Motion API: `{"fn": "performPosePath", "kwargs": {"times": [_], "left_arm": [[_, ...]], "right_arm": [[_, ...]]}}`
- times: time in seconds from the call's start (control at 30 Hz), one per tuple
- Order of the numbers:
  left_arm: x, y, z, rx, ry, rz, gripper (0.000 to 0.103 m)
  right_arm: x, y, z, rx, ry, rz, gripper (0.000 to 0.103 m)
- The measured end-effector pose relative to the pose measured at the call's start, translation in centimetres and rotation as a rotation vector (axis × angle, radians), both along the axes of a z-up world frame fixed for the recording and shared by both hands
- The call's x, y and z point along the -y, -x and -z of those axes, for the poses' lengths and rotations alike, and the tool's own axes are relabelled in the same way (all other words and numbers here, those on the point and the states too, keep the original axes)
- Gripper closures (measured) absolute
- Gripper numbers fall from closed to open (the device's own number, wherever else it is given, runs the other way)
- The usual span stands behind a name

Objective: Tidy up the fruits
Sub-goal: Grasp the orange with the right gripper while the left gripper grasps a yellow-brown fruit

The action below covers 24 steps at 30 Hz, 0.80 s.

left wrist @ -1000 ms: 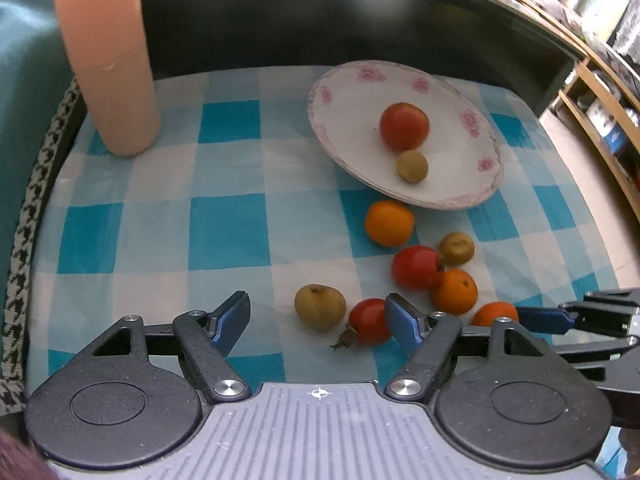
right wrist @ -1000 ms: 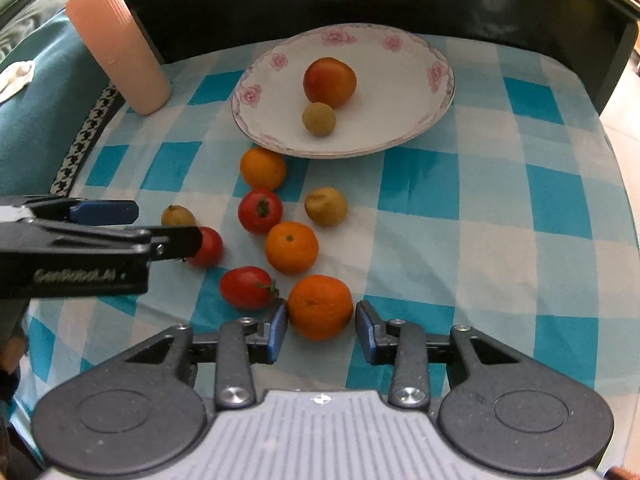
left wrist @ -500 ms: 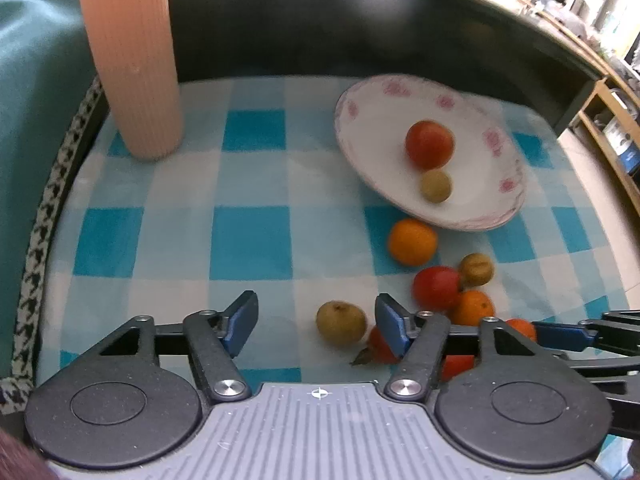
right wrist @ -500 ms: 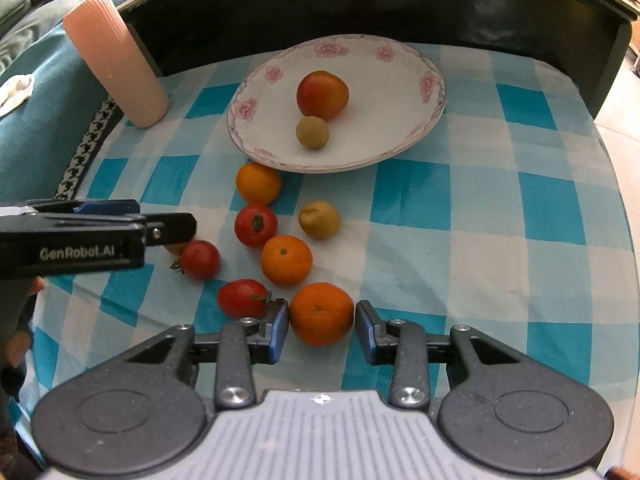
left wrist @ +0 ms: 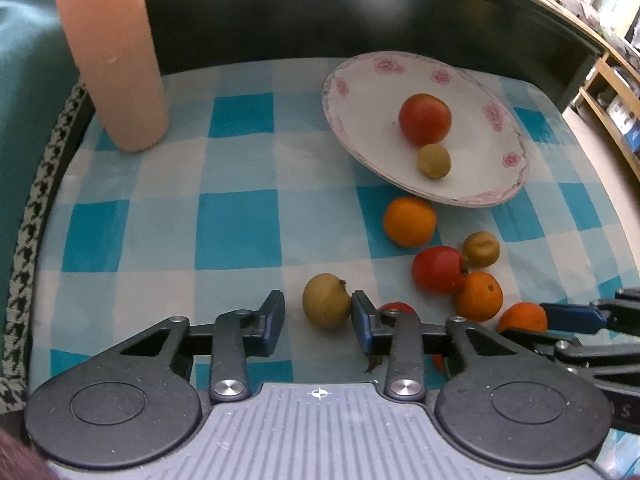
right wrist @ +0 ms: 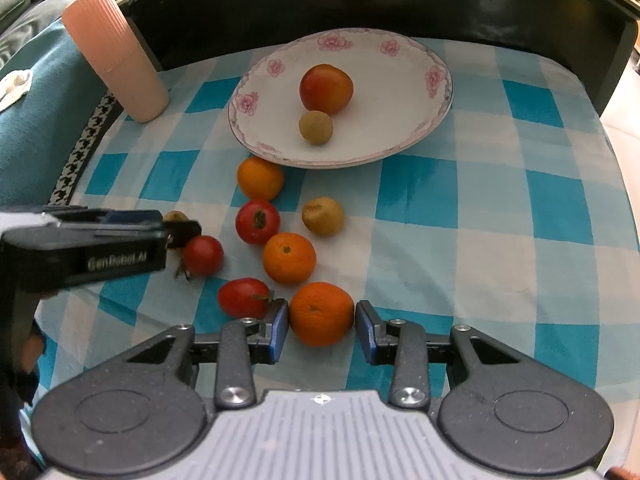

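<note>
Left wrist view: left gripper (left wrist: 318,322) with jaws just narrowed around a small brownish-green round fruit (left wrist: 327,300) lying on the blue-and-white checked cloth (left wrist: 236,216); right pad touching it, a sliver of cloth showing at the left pad. Wide bare cloth to the left, up to a ribbed pink tumbler (left wrist: 110,52) near the back left corner. Beyond the cloth, a black raised edge (left wrist: 320,12) across the back. White floral-rimmed plate (left wrist: 360,112) at back right, carrying a large red tomato (left wrist: 425,119) and a small brownish fruit (left wrist: 434,161). Loose oranges, tomatoes and another brown fruit crowded at right. A small red tomato (left wrist: 396,306) mostly hidden behind the right finger. Right gripper's tip cut off at the right margin.

Right wrist view: right gripper (right wrist: 321,326) closed narrowly on a round orange (right wrist: 321,313), both pads against its sides. Oval red tomato (right wrist: 244,297) just beside the left finger. Open cloth all along the right, ending at the cloth's edge. Left gripper's body entering from the left, covering most of its fruit; grip not readable here.
</note>
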<state>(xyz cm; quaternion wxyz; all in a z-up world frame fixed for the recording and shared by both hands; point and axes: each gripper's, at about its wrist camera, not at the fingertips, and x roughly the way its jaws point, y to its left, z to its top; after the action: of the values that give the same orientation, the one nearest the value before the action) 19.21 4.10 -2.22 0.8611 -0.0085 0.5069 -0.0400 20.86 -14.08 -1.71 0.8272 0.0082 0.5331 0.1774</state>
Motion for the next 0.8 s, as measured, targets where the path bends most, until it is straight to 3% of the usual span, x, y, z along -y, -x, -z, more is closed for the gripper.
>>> {"fn": "performPosePath", "kwargs": {"times": [0.53,0.8], "left_arm": [[2.2,-0.7,0.1,0.025,-0.093,0.057,0.06],[2.1,-0.5,0.2,0.027,-0.067,0.074,0.069]], "right_arm": [[-0.7,-0.1,0.4,-0.004,0.019,-0.017,0.053],[-0.9,0.2,0.1,0.021,0.048,-0.052,0.054]]}}
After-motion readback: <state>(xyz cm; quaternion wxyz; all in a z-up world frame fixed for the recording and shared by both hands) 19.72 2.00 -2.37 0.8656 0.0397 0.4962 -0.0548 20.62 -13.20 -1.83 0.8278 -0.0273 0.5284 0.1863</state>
